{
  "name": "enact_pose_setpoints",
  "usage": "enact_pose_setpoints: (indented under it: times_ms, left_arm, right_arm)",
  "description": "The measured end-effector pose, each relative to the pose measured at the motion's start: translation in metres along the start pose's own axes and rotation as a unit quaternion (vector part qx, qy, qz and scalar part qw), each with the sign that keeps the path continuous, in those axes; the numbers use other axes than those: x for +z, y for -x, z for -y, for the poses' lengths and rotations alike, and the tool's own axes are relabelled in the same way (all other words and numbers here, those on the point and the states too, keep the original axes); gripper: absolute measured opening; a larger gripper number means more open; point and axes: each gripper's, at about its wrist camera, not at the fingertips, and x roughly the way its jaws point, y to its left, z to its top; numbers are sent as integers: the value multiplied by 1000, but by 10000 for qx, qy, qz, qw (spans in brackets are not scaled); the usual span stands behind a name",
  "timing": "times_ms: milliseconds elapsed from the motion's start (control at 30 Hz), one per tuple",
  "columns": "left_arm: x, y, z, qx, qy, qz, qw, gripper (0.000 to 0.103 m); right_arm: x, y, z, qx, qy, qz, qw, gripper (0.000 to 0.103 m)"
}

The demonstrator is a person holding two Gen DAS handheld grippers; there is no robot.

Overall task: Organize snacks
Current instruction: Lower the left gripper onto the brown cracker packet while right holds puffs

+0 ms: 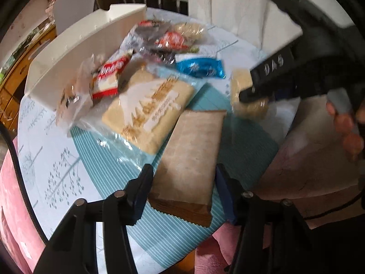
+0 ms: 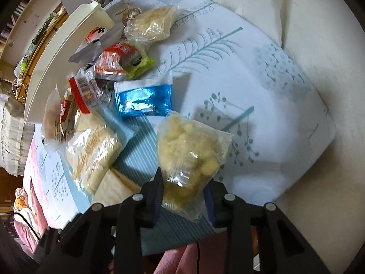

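In the left wrist view, the left gripper (image 1: 182, 182) is seen with its jaws clenched on a flat brown packet (image 1: 191, 157), one only, whose long axis runs away from the camera and slightly rightward; its near serrated end lies between the jaws over a teal striped mat (image 1: 230, 118). Just beyond it, one large cream packet with pale lettering (image 1: 148, 111) is laid with its long axis toward the upper right, its lettering too blurred to be read. Further back, a heap of small snacks is noted against the wall of one white tray (image 1: 75, 52): one red and white packet (image 1: 109, 77), one blue foil packet (image 1: 200, 68), and several crumpled wrappers that overlap and cannot be counted. The right gripper (image 1: 253, 93) is seen at the right, blurred, closed on a clear bag of pale crumbly snack (image 1: 239, 84), partly hidden behind it. In the right wrist view, the right gripper (image 2: 184, 194) is seen with its jaws grasping that clear bag (image 2: 191, 155) by its lower end, the bag's long axis pointing away from the camera and held above the surface (image 2: 262, 86), which is covered by a leaf-printed cloth. One blue foil packet (image 2: 143, 100) lies just beyond it, and a second clear bag of the same pale snack (image 2: 150, 22) lies at the far end of the heap.
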Motion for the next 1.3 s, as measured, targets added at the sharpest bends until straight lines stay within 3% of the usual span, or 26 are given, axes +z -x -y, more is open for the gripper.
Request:
enact_pose_setpoints:
  times_ms: [200,300,433,533,667,1033,1300]
  left_arm:
    - [10,10,-4,-76,31,-134,9999,3]
    - [17,8,-7,-493,67,-340,9982,6]
    - [25,-4,-11,-741,145,-551,9956,37]
    - [25,-18,-17,-687,142,-822,9941,50]
    - [25,-33,-21,-683,79,-1108,9915,61]
    - [31,-62,-2,-637,-394,-1461,9864,74]
    - [43,-82,15,-596,-645,-1540,9842,76]
  right_arm:
    - [-14,24,15,52,-23,-93,9999,31]
    - [-15,38,20,67,-20,-62,10000,31]
    - [-11,46,25,93,-38,-43,9999,31]
    - [-1,42,23,98,-142,-44,9998,31]
    - [1,51,34,110,-246,-18,9996,31]
    - [-4,57,47,143,-490,-33,9987,31]
    - [-7,59,50,177,-546,-8,9984,31]
